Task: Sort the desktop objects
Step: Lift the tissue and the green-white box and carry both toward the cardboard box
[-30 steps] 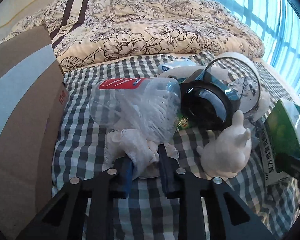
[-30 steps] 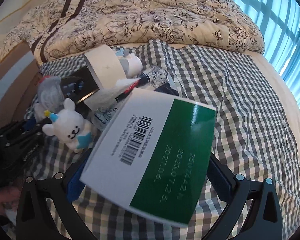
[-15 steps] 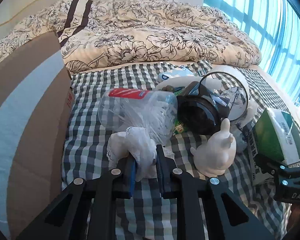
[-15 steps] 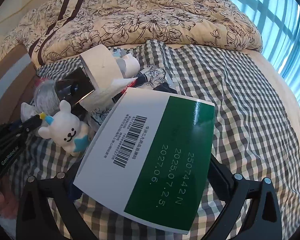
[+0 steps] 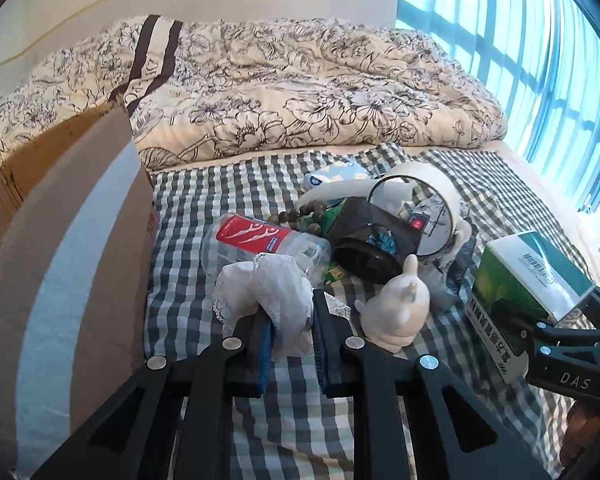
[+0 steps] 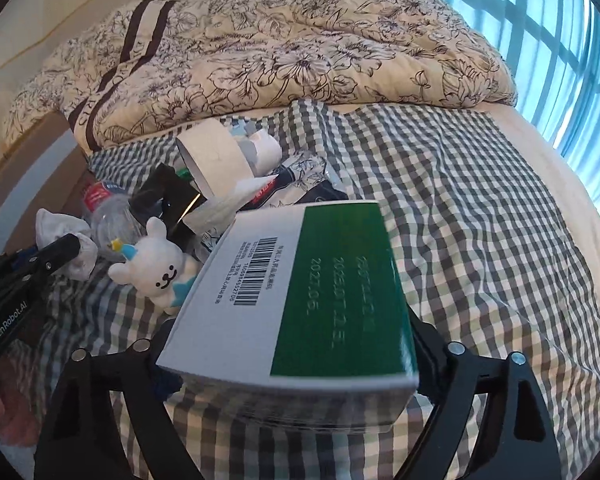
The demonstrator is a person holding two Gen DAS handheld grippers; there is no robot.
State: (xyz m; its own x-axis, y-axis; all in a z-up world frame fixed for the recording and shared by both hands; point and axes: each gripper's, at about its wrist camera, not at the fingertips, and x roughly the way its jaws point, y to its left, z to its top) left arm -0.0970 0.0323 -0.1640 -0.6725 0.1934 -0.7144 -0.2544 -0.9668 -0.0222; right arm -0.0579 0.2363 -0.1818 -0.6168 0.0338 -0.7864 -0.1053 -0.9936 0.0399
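Left tongs (image 5: 292,334): pinching a bunched white lace cloth (image 5: 268,292), lifted just clear of the checked bed sheet (image 5: 220,184).
Right tongs (image 6: 292,344): clamped across a green-and-white carton (image 6: 300,292), held above the sheet at about 3 o'clock from the clutter in the left view.
Likely destination: the cardboard box (image 5: 60,240) at 9 o'clock, judging from the task.
Cloth advice: swing it left with the grip firm; loose lace hangs below the pads and could snag the clear bottle (image 5: 260,242) right behind it.
Carton advice: keep it level, since the pads grip only its lower part.
Pile left to sort: the white plush toy (image 6: 156,268), tape roll (image 6: 216,156), black gadget (image 5: 368,240).
Risk: the two tools sit close; move one at a time.
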